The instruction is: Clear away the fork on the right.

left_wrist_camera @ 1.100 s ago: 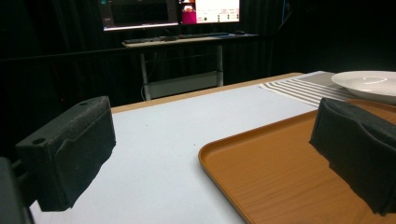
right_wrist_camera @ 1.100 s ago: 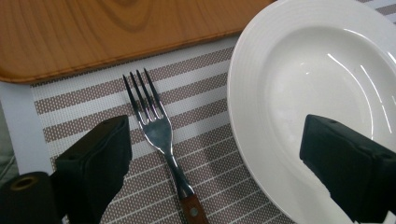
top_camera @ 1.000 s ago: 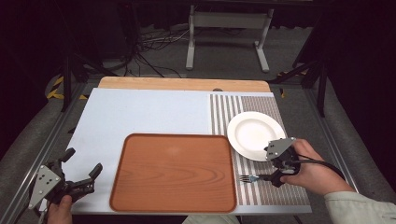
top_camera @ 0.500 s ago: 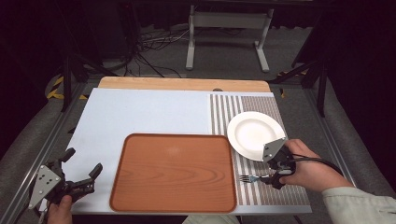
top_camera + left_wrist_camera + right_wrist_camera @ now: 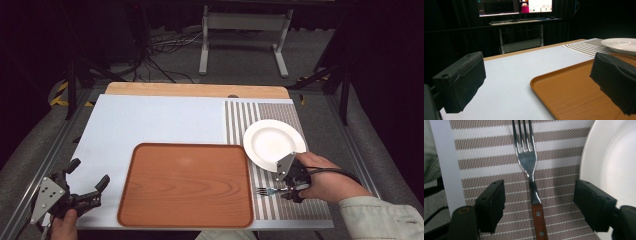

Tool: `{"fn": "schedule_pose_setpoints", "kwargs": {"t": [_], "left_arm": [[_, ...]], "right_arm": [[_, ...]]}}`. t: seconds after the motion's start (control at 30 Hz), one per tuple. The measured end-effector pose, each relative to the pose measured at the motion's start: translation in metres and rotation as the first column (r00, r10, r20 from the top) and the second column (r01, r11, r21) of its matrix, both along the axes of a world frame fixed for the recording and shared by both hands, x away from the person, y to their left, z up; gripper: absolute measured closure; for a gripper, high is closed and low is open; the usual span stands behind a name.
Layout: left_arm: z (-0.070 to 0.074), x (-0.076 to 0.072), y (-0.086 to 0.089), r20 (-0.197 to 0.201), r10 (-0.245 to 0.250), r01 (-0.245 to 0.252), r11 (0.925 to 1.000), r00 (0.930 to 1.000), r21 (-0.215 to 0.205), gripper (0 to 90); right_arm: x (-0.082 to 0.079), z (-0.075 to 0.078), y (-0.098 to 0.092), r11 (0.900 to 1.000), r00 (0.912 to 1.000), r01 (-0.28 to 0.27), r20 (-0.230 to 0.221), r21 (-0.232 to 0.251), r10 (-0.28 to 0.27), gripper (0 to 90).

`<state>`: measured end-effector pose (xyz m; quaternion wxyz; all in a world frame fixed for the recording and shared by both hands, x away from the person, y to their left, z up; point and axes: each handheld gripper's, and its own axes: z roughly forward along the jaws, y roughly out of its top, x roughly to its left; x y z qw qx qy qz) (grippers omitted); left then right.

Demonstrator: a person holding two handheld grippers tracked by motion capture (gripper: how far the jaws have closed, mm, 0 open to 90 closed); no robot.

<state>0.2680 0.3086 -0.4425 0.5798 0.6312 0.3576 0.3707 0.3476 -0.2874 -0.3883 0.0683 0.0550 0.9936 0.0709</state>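
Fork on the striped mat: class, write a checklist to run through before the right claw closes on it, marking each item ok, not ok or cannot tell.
1. Fork lies between the jaws of the right claw, handle centred: ok.
2. Jaws have just been closing, but the pads stand apart from the handle: no grip yet, ok to go on.
3. Plate lies close beside one jaw: cannot tell if it clears.
4. Fork lies flat on the striped mat: ok.
5. Tray is bare, ready to take things: ok.
6. Left claw is open, away from the fork: ok.

No readable text, label, brand, number or sign appears anywhere.
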Motion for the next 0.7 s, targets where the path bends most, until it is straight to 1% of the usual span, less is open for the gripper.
{"fn": "schedule_pose_setpoints", "kwargs": {"t": [0.07,0.13,0.17,0.2,0.23,0.3,0.33,0.4,0.53,0.57,0.6,0.63,0.7], "left_arm": [[0.000,0.000,0.000,0.000,0.000,0.000,1.0000,1.0000,-0.001,0.8],[0.000,0.000,0.000,0.000,0.000,0.000,1.0000,1.0000,-0.001,0.8],[0.000,0.000,0.000,0.000,-0.002,0.002,1.0000,1.0000,-0.003,0.8],[0.000,0.000,0.000,0.001,-0.002,0.002,1.0000,1.0000,-0.003,0.8],[0.000,0.000,0.000,0.001,-0.002,0.002,1.0000,1.0000,-0.003,0.9],[0.000,0.000,0.000,0.000,-0.002,0.002,1.0000,1.0000,-0.004,0.8],[0.000,0.000,0.000,0.000,-0.002,0.002,1.0000,1.0000,-0.004,0.8],[0.000,0.000,0.000,0.000,-0.003,0.003,1.0000,1.0000,-0.004,0.8],[-0.001,0.000,0.000,-0.003,-0.002,0.002,1.0000,1.0000,-0.006,0.8],[-0.001,0.000,0.000,-0.003,-0.003,0.003,1.0000,1.0000,-0.006,0.8],[-0.001,0.001,0.000,-0.002,-0.004,0.004,1.0000,1.0000,-0.007,0.8],[-0.001,0.001,0.000,-0.002,-0.004,0.004,1.0000,1.0000,-0.007,0.8],[-0.001,0.001,0.000,-0.002,-0.004,0.004,1.0000,1.0000,-0.004,0.9]], "right_arm": [[0.001,-0.004,0.001,0.999,0.9996,-0.004,-0.027,-0.044,0.003,34.0],[0.002,-0.007,0.001,0.998,0.9989,-0.004,-0.047,-0.069,0.000,37.3],[0.003,-0.008,0.001,0.997,0.9987,-0.014,-0.049,-0.074,0.011,38.7],[0.003,-0.009,0.001,0.996,0.9983,-0.013,-0.058,-0.093,0.008,40.3],[0.004,-0.011,0.001,0.995,0.9983,-0.023,-0.055,-0.099,0.018,41.6],[0.006,-0.012,0.000,0.993,0.9974,-0.027,-0.069,-0.117,0.019,45.8],[0.008,-0.012,0.000,0.990,0.9969,-0.042,-0.072,-0.134,0.032,48.1],[0.009,-0.014,-0.001,0.987,0.9963,-0.047,-0.078,-0.157,0.035,52.6],[0.012,-0.018,-0.002,0.981,0.9940,-0.063,-0.099,-0.184,0.045,59.5],[0.012,-0.020,-0.003,0.982,0.9946,-0.057,-0.096,-0.183,0.040,61.0],[0.013,-0.020,-0.003,0.978,0.9934,-0.071,-0.103,-0.197,0.051,62.4],[0.013,-0.020,-0.003,0.978,0.9934,-0.071,-0.103,-0.197,0.051,62.4],[0.014,-0.022,-0.003,0.974,0.9921,-0.077,-0.114,-0.214,0.053,66.9]]}}
